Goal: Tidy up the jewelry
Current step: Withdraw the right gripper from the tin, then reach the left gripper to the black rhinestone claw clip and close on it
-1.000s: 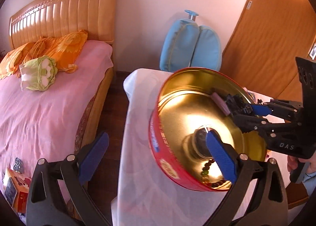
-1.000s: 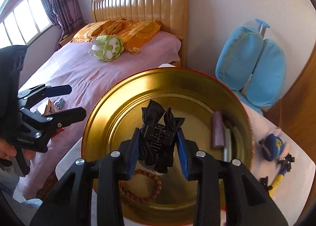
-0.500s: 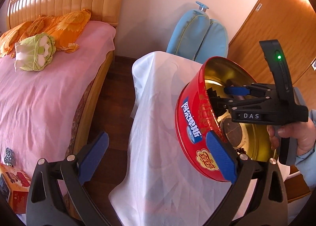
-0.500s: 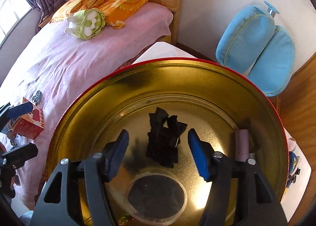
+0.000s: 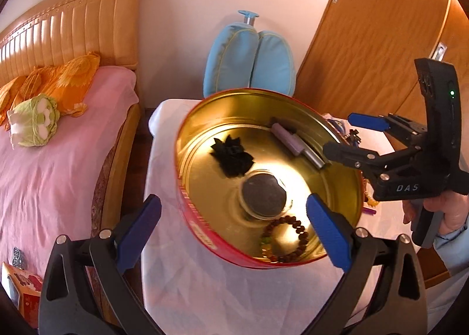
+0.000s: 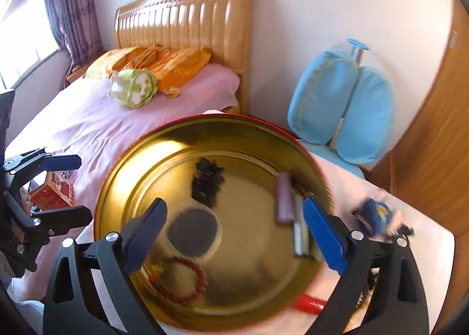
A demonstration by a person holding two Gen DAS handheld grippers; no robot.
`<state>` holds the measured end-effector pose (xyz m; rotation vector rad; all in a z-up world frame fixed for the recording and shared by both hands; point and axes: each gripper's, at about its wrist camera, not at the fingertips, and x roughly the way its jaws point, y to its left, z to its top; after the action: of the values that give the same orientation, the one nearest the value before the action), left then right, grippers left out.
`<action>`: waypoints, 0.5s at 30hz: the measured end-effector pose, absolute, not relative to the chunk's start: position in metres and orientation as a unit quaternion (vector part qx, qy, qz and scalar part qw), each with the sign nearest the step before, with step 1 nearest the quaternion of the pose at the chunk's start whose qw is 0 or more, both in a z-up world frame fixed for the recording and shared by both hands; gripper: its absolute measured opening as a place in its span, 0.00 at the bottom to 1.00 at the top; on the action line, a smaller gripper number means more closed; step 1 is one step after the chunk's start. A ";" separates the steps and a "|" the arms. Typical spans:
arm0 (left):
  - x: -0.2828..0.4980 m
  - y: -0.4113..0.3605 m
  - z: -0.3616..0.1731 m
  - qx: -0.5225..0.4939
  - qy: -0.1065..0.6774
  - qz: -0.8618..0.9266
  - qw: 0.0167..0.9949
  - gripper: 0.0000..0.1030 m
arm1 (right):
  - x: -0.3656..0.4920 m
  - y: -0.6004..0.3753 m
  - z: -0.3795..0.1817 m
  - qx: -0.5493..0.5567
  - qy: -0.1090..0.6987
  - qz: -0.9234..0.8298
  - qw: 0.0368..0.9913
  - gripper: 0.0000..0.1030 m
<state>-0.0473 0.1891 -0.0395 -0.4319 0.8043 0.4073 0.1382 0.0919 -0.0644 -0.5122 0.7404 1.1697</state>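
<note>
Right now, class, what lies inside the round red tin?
Inside the red tin: a black hair bow, a lilac tube beside a metal one, a round dark-lidded case, a beaded bracelet. Anything under them is hidden.

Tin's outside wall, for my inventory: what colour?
Red tin, gold inside; clearest in the left wrist view.

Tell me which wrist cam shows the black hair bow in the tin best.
Left wrist view. The black hair bow is sharp there, lying unobstructed on the gold floor of the tin, beside the round dark disc. The right wrist view shows it too, but smeared by motion blur, so its shape is hard to read.
</note>
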 end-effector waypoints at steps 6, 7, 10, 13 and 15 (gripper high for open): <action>0.001 0.114 -0.031 -0.185 0.397 0.138 0.888 0.94 | 0.181 -0.008 -0.056 -0.192 0.359 0.498 0.766 0.93; 0.008 0.102 -0.031 -0.179 0.398 0.129 0.891 0.94 | 0.188 -0.019 -0.057 -0.190 0.364 0.492 0.768 0.93; 0.029 0.069 -0.028 -0.168 0.396 0.105 0.897 0.93 | 0.204 -0.059 -0.064 -0.187 0.372 0.472 0.777 0.93; 0.049 0.036 -0.027 -0.153 0.398 0.080 0.901 0.93 | 0.220 -0.092 -0.068 -0.183 0.381 0.456 0.783 0.93; 0.063 0.015 -0.028 -0.136 0.402 0.062 0.903 0.93 | 0.232 -0.111 -0.075 -0.183 0.388 0.443 0.787 0.93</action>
<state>0.0633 0.0146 -0.0278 -0.2814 0.8306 0.1285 0.2315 -0.1110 -0.0754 -0.3943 0.8363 0.9545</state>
